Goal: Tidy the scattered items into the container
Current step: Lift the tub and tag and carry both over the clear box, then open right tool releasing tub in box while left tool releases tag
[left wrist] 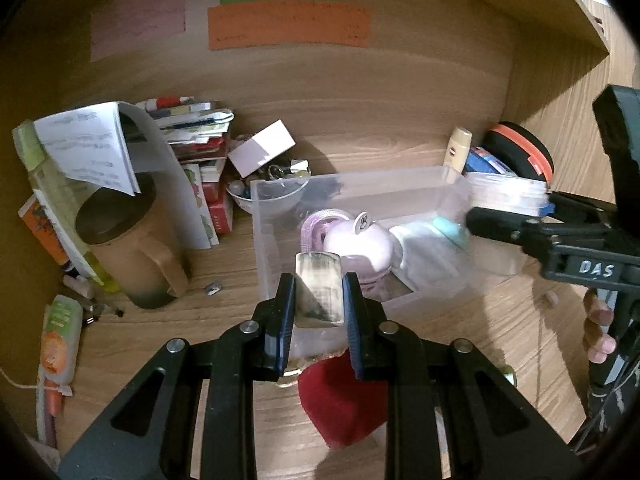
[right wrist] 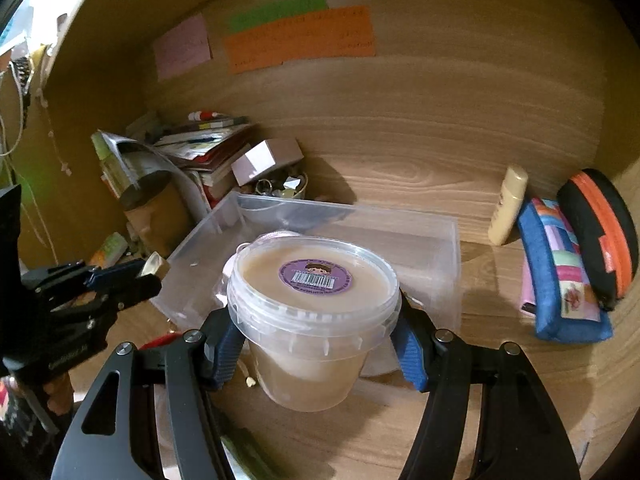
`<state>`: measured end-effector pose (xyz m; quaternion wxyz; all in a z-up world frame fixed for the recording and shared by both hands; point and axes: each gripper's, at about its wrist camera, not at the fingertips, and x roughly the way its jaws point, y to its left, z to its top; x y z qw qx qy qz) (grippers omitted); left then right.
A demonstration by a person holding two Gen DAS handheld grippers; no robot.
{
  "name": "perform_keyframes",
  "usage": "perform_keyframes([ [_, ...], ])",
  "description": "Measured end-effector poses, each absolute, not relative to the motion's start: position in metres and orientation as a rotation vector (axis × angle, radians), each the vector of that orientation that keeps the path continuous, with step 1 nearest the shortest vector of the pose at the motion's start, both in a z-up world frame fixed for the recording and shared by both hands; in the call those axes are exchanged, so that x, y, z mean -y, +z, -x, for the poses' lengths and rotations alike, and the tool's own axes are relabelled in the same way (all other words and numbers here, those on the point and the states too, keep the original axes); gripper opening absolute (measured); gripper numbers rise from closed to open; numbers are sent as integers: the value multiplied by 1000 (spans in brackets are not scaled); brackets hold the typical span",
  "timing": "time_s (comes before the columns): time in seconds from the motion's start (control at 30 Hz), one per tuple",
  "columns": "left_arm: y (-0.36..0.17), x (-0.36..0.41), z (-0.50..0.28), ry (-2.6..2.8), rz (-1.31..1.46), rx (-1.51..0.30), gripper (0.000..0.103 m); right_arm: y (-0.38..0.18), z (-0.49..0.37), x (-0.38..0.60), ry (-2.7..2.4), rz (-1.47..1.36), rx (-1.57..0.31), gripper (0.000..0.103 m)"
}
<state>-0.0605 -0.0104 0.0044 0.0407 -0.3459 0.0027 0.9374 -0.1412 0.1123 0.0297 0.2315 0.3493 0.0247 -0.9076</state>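
Left gripper [left wrist: 319, 300] clamped on small shiny metallic block [left wrist: 319, 294] above clear plastic container [left wrist: 360, 188] on wooden bench [left wrist: 440, 360]. Right gripper [right wrist: 316, 344] gripping lidded translucent tub of beige paste [right wrist: 314, 312] beside container's near edge.

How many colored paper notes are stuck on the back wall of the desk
3. A pink note sits on the left, a green note is up top in the middle, and an orange note lies just below the green one. None appears hidden.
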Motion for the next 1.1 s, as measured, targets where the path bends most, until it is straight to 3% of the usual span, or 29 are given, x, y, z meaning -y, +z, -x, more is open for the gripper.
perform_keyframes([
  [0.63,-17,13,90,2841,1136,16,23,-4,173,-94,-2449,-1053,-83,56],
  [0.9,-23,11,93,2835,1144,-3,23,-8,165,-86,-2486,-1026,-194,57],
  [1.1,-22,11,90,2830,1143,9,23,-6,158,-82,-2519,-985,-274,70],
])
